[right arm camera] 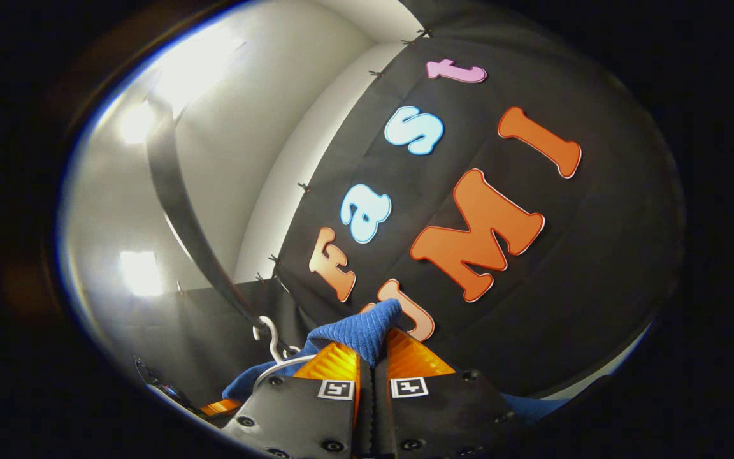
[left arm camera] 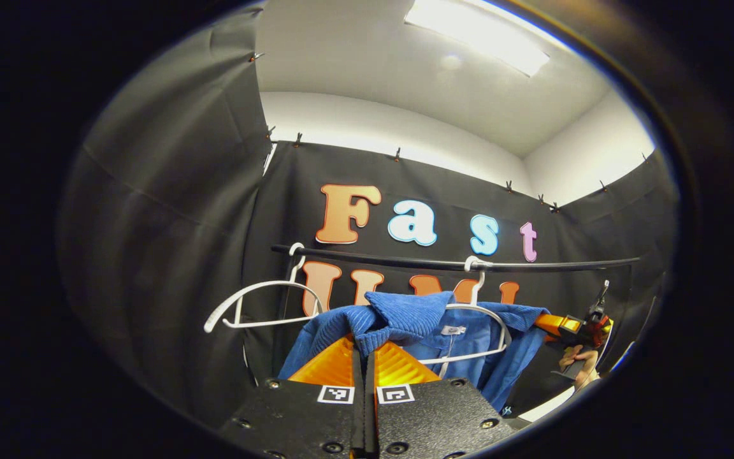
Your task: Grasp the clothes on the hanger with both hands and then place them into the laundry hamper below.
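The right tool [right arm camera: 367,357] is clamped on a fold of blue garment [right arm camera: 357,331], its two orange fingers [right arm camera: 335,363] pressing the cloth between them. A white hanger hook [right arm camera: 270,338] (lower left) hangs on the black rail [right arm camera: 182,204], with more blue cloth just below it.

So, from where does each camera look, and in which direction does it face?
Left gripper view: rides on the left gripper, looking slightly upward at the rail, an empty white hanger and the blue garment pinched in its jaws; the right gripper and a hand show farther off.
Right gripper view: rides on the right gripper, rolled sideways, tilted up at wall and ceiling, jaws closed on blue cloth.
Shared: the garment, the rail and the garment's hanger.
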Tool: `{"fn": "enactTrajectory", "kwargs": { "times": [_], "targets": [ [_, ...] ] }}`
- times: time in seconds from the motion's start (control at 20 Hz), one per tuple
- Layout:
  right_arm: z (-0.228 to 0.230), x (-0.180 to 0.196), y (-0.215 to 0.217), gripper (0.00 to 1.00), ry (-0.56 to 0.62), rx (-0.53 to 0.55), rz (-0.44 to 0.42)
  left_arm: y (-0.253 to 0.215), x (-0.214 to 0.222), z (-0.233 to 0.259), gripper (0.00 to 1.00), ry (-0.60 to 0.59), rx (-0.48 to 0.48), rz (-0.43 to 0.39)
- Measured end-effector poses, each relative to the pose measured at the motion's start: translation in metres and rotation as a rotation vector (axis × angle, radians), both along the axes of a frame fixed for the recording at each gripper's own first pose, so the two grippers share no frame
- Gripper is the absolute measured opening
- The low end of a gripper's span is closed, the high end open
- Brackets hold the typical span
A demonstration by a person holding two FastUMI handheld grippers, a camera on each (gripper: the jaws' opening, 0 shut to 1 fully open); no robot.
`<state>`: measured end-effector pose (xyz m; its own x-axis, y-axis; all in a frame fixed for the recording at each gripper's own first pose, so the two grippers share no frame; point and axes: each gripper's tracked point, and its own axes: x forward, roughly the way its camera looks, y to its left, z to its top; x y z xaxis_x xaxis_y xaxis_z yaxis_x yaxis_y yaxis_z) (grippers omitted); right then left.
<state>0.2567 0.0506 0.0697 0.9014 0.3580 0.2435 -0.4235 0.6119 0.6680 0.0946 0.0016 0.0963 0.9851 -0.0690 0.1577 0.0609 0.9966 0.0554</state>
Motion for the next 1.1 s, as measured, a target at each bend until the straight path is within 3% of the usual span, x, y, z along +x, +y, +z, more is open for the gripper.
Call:
{"fn": "enactTrajectory", "kwargs": {
  "times": [0.45,1.1],
  "targets": [
    [-0.013,0.026,-0.033,0.08,0.041,-0.036,-0.111,0.029,0.024,0.006,0.01,-0.038,-0.018,0.022],
    [-0.074,0.058,-0.032,0.07,0.199,-0.110,-0.152,0.059,0.073,-0.069,0.00,0.150,-0.159,0.034]
  ]
}}
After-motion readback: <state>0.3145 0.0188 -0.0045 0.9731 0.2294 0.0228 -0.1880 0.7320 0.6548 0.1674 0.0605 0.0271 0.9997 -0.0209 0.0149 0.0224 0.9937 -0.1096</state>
